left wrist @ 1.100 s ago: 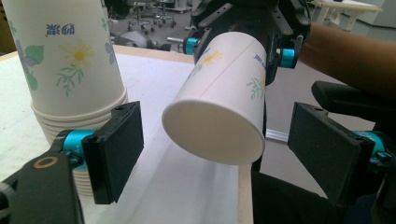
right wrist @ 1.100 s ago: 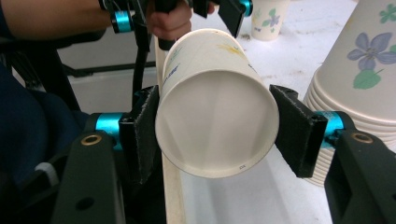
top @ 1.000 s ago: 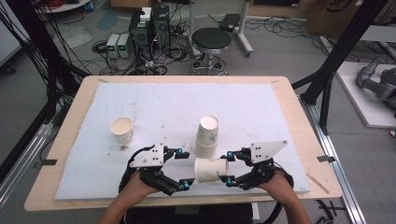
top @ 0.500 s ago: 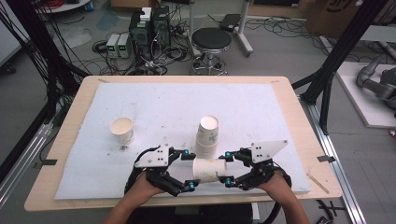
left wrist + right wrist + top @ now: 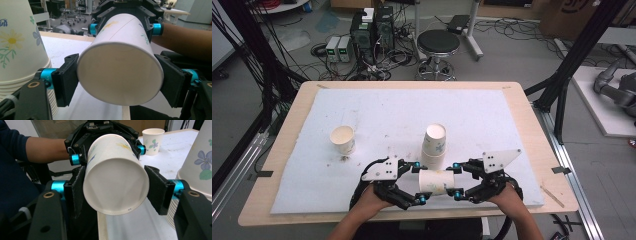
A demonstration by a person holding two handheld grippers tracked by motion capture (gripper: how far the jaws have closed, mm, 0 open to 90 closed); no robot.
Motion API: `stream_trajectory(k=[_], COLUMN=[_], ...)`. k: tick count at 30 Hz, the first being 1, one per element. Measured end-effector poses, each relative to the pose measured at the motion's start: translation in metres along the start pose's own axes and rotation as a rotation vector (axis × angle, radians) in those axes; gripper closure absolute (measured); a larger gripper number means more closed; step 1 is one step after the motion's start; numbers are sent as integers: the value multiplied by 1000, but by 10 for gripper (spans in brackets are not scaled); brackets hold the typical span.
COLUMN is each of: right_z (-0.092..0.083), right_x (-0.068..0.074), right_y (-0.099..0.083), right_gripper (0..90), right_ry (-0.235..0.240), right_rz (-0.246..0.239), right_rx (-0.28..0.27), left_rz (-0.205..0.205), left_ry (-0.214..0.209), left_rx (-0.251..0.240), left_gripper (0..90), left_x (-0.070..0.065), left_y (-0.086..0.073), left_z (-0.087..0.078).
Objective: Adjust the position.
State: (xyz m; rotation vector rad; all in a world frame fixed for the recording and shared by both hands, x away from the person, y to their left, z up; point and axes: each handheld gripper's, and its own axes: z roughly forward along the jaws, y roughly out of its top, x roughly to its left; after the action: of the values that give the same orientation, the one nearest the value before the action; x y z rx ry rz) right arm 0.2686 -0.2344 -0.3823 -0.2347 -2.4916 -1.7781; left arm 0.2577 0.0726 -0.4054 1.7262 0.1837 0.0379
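A flowered paper cup (image 5: 434, 181) lies on its side, held in the air between both grippers near the table's front edge. My left gripper (image 5: 418, 183) has just been closing, and its pads (image 5: 67, 77) now press on the wide end of the cup (image 5: 120, 75). From the other side, my right gripper (image 5: 457, 180) is shut on the cup (image 5: 115, 190). Each gripper view looks at a round end of the cup, with the opposite gripper behind it. A stack of upside-down cups (image 5: 434, 145) stands just behind.
A single upright cup (image 5: 343, 138) stands at the left of the white mat (image 5: 387, 110) that covers the wooden table (image 5: 287, 130). The stack (image 5: 17, 50) is close beside the left jaw. A stool (image 5: 438, 42) and electronics lie beyond the far edge.
The left gripper has edged right onto the cup's end and its jaws have closed in on it. The right gripper and the cup have stayed in place.
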Motion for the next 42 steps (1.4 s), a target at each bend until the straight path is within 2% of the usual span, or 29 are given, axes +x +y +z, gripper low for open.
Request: stream_trajectory(k=[2, 10, 12, 13, 14, 16, 18, 19, 20, 21, 26, 27, 28, 29, 30, 37, 39, 42], right_z=[0, 4, 4, 5, 5, 4, 2, 2, 2, 3, 12, 14, 14, 19, 19, 30, 31, 35], right_x=[0, 1, 2, 2, 2, 2, 4, 5, 5, 8, 13, 14, 14, 15, 15, 15, 15, 15], right_y=[0, 2, 3, 4, 5, 5, 9, 10, 10, 14, 24, 25, 25, 29, 29, 39, 39, 40], right_gripper=[381, 379, 355, 230, 217, 217, 217, 217, 217, 218, 219, 218, 218, 218, 218, 218, 219, 219], right_ry=[1, -5, -7, -43, -57, -63, -80, -92, -92, -116, -159, -170, -170, -179, -179, -189, -189, -197], right_rz=[1, -4, -1, 11, 27, 26, 12, 4, 4, -19, -81, -99, -99, -131, -131, -190, -193, -213], right_rx=[8, 39, 40, 36, 32, 30, 33, 39, 39, 64, 163, 186, 186, 227, 227, 308, 317, 367], left_rz=[15, 14, 19, 19, 17, 15, 17, 17, 19, 31, 56, 56, 65, 75, 75, 104, 108, 108], left_ry=[0, -4, -2, 0, 0, 6, 17, 17, 23, 26, 37, 37, 36, 34, 34, 30, 29, 27], left_rx=[14, 44, 64, 71, 79, 102, 153, 153, 177, 223, 319, 319, 339, 379, 379, 506, 518, 544], left_gripper=[270, 320, 322, 323, 323, 323, 324, 324, 324, 324, 324, 324, 324, 324, 325, 327, 328, 329], left_x=[0, 0, 0, 0, 0, 1, 1, 1, 1, 1, 3, 3, 3, 3, 3, 3, 3, 4], left_y=[1, 4, 7, 7, 8, 10, 15, 15, 17, 23, 35, 35, 38, 42, 42, 52, 53, 54], left_z=[-1, -5, -7, -7, -8, -10, -13, -13, -14, -14, -13, -13, -12, -9, -9, 2, 3, 5])
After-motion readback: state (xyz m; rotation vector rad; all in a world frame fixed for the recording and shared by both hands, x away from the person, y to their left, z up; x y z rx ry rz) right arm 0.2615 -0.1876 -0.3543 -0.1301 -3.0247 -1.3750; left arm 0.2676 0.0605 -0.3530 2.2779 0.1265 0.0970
